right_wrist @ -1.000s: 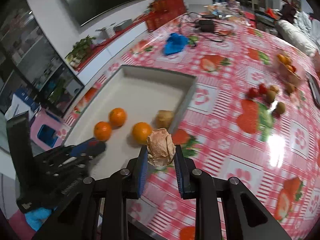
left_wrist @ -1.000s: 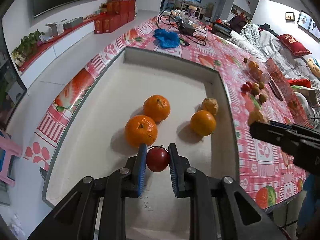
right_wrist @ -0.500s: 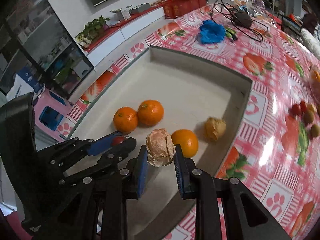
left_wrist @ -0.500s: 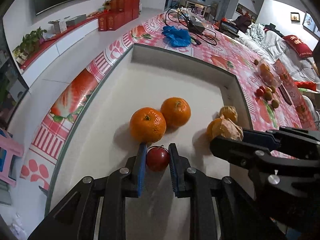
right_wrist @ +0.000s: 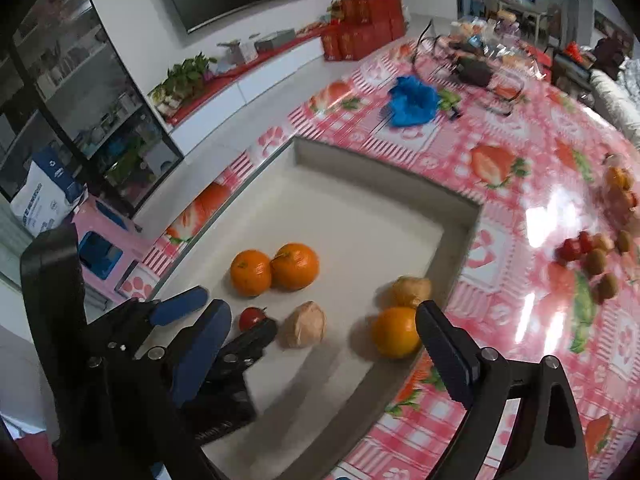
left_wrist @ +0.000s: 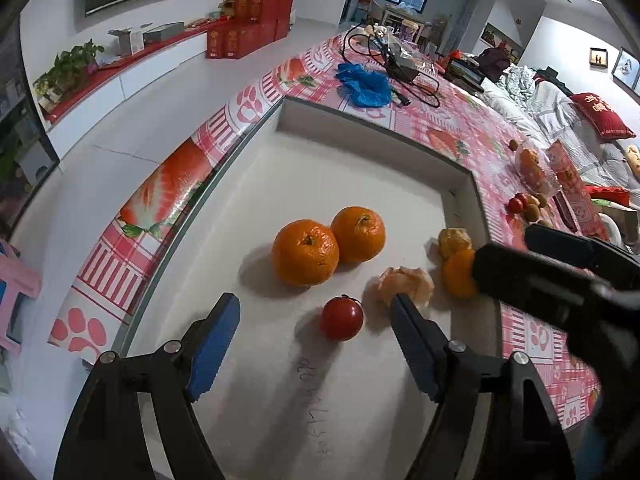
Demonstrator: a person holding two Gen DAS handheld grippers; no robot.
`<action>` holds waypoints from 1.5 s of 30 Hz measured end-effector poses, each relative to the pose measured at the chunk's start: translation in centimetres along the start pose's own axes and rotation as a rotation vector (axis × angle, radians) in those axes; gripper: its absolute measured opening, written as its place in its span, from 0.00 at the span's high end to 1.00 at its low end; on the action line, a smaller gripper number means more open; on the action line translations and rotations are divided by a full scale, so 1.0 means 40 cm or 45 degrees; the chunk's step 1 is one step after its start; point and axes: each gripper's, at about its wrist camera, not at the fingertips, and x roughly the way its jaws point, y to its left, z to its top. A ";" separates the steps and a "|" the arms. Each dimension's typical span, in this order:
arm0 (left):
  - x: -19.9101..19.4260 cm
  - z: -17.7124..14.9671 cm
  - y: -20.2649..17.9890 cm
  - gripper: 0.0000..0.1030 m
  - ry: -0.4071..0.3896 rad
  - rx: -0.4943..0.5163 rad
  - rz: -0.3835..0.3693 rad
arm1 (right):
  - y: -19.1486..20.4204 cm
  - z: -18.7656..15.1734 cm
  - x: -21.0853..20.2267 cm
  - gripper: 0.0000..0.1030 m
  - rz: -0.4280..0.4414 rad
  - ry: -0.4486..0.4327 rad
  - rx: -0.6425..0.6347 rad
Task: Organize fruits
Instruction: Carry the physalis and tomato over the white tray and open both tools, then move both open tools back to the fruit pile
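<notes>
I am at the release step: both claws have just been opening. The left claw (left_wrist: 316,320) stands released, the small red fruit (left_wrist: 341,318) lying free on the tray (left_wrist: 360,168) between its jaws. The right claw (right_wrist: 320,332) is released too, the pale peeled fruit (right_wrist: 303,325) just ahead of it. Next I must lift both clear and go to the fruits (right_wrist: 592,256) on the tabletop (right_wrist: 520,184) at the right.

Left wrist view: riding behind the left tool (left_wrist: 316,320), angled steeply down, close over the white tray (left_wrist: 360,168). Right wrist view: same downward tilt from behind the right tool (right_wrist: 324,324), set further right. Shared between both: the tray floor, two oranges (left_wrist: 306,251) (right_wrist: 295,266), the red-checked surface (left_wrist: 460,132) (right_wrist: 520,184) beyond.
</notes>
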 end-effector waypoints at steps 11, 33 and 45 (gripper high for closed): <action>-0.074 0.024 -0.127 0.22 -0.039 0.148 -0.057 | -0.291 -0.108 -0.087 0.00 -0.178 -0.033 0.350; -0.197 0.313 -0.611 0.22 -0.207 0.499 -0.275 | -0.657 -0.105 -0.106 0.00 -0.391 -0.009 0.517; 0.077 0.252 -0.607 0.26 -0.015 0.594 -0.056 | -0.672 -0.052 0.014 0.27 -0.407 -0.029 0.412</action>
